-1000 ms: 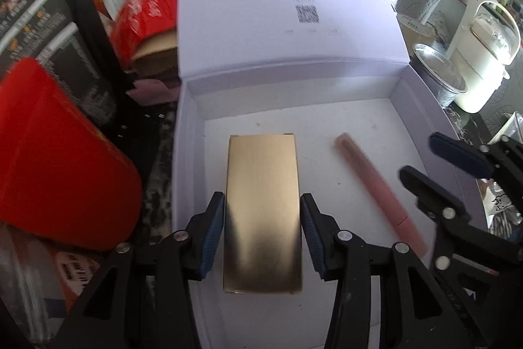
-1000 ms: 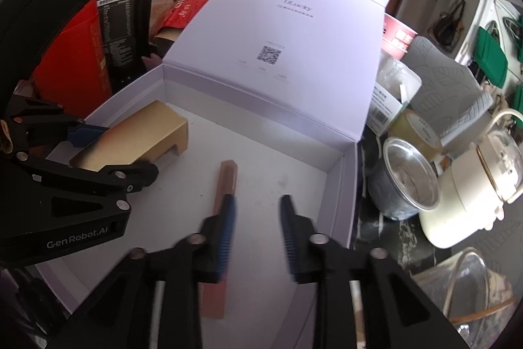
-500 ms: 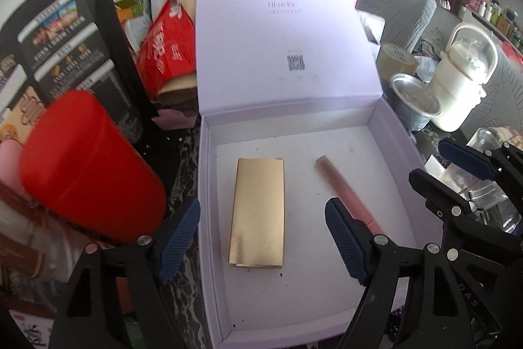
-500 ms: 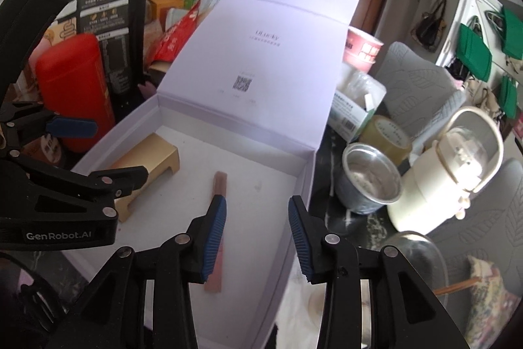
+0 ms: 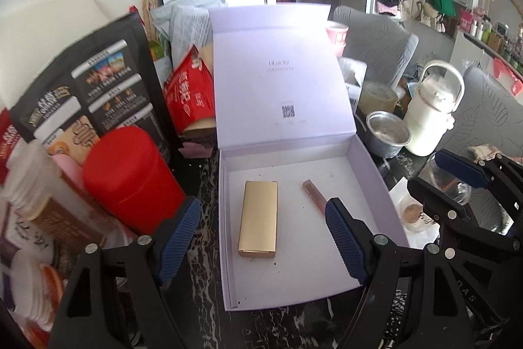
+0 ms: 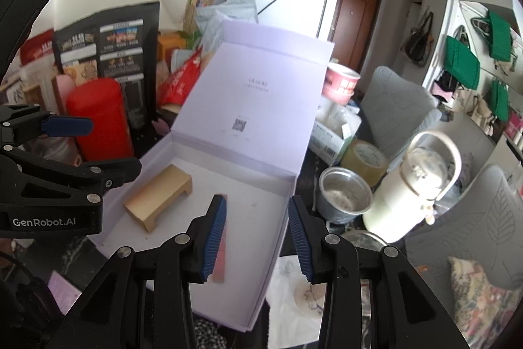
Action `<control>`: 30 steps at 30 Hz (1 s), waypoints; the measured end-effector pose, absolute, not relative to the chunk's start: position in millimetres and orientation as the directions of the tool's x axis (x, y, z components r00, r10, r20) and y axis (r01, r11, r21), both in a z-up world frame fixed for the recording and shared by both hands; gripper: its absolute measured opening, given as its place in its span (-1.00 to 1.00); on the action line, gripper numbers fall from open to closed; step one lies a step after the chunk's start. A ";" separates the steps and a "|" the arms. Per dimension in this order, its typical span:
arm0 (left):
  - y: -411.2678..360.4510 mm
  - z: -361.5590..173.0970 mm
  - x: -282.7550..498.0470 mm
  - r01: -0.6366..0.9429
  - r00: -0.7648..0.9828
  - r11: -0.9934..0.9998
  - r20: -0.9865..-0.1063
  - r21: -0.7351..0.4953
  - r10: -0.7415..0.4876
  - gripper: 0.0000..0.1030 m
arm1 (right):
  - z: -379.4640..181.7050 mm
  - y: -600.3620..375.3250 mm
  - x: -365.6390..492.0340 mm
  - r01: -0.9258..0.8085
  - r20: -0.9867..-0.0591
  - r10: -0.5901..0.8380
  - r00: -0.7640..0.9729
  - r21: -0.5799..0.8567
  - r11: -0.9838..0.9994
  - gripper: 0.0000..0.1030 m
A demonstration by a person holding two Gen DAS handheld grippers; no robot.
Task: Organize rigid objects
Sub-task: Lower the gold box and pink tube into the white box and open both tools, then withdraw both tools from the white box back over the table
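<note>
Lavender gift box (image 5: 372, 172): lid up.
Gold case (image 5: 258, 218): flat inside box, left part.
Pink tube (image 5: 313, 196): inside box, right of case, apart.
Left gripper (image 5: 261, 237): spread wide, empty, above box.
Right gripper (image 6: 258, 234): parted, empty.

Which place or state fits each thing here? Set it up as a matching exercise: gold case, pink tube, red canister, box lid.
Things:
1. gold case
2. pink tube
3. red canister
4. box lid

Places or states:
A. standing outside the box, left of it in the left wrist view
B. propped open
C. lying in the box, left part
D. lying in the box, right of the case

Pairs: 1-C, 2-D, 3-A, 4-B
</note>
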State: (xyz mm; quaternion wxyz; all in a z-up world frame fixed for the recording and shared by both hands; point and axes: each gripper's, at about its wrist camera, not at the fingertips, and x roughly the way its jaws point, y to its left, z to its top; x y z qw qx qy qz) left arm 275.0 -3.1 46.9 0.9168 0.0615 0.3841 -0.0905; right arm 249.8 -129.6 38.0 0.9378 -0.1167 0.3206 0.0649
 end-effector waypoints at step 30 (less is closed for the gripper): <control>17.6 101.2 136.9 0.182 0.804 0.982 -0.584 0.056 -0.116 0.99 | 96.2 -148.7 115.8 -0.133 -0.469 0.055 0.881 -0.135 0.982 0.72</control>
